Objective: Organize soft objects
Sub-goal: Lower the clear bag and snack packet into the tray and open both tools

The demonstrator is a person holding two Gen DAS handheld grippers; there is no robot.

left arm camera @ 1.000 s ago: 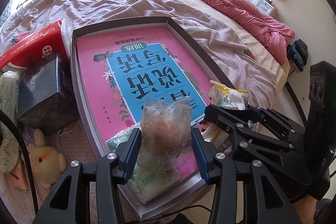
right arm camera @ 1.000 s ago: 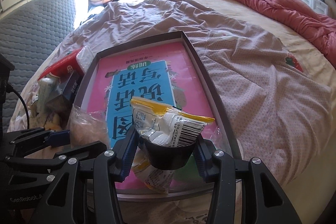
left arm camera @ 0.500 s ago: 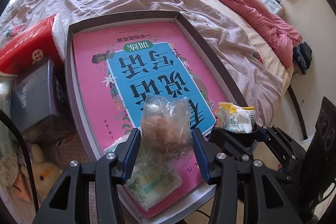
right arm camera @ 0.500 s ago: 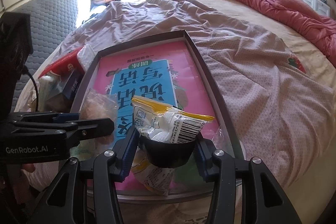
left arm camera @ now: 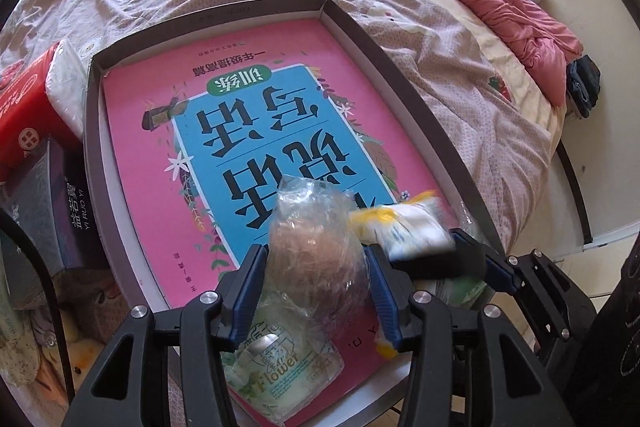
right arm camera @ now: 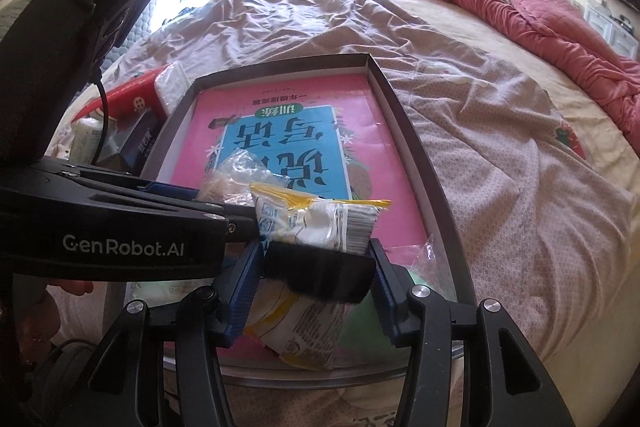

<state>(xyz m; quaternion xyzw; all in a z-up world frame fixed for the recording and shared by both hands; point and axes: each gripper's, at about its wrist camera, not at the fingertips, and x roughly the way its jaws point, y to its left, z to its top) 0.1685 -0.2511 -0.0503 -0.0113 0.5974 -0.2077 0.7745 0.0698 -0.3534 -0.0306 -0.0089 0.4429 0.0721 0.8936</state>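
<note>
Both grippers hang over the near end of the shallow grey box (left arm camera: pixel 404 75), whose floor is covered by a pink and blue book (left arm camera: pixel 256 131), and the relation that matters is how close the two loads sit side by side. The left gripper (left arm camera: pixel 316 291) is clenched on a clear plastic bag of pale fibrous stuff (left arm camera: pixel 316 239), which stands upright between the blue pads, its long axis running up toward the middle of the frame. Just to its right in the left wrist view, the right gripper (right arm camera: pixel 318 287) is clamped on a black cup-like holder (right arm camera: pixel 320 273) with a white and yellow snack packet (right arm camera: pixel 316 223) lying across it, long axis left to right. In the right wrist view the left gripper's finger reaches in from the left edge and its tip appears to touch the packet, though the blur makes that uncertain. Below the held bag, low in the left wrist frame, a green "Flower" tissue pack (left arm camera: pixel 280 367) lies on the book at the box's near edge; another yellow and white packet (right arm camera: pixel 296 331) lies beneath the right gripper. Any lowering calls for keeping the two loads from fouling each other.
</note>
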